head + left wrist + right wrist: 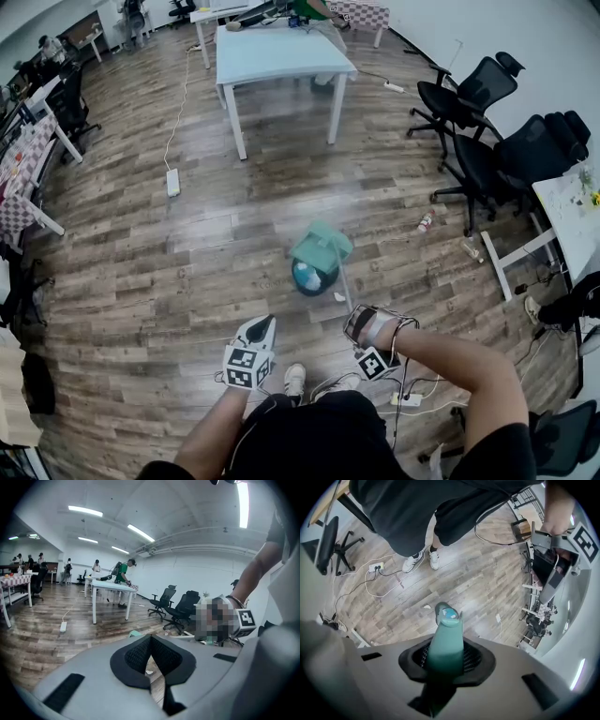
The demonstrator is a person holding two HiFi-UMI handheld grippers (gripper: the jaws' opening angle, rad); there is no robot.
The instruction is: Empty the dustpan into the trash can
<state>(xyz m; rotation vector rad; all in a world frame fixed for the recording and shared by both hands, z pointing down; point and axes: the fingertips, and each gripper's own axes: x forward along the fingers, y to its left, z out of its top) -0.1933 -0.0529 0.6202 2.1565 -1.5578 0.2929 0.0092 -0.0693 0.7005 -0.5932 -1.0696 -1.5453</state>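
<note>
Dustpan [322,244], teal, sits over the far edge of the round trash can [309,277] on the wood floor [187,272], a short way in front of the person's feet; can't tell if it touches the rim. Its long handle [446,639] runs back to the right gripper [361,325], fingers pinching the handle firmly. Left gripper [150,641] hangs beside it, fingers pressed together at the tips, nothing between.

Step looks like the tip-out. To do it well: keep the pinch tight since the long handle levers, roll the wrist slowly, and keep the pan mouth inside the can opening. A small scrap [339,296] lies just beside the can, so aim matters.
</note>
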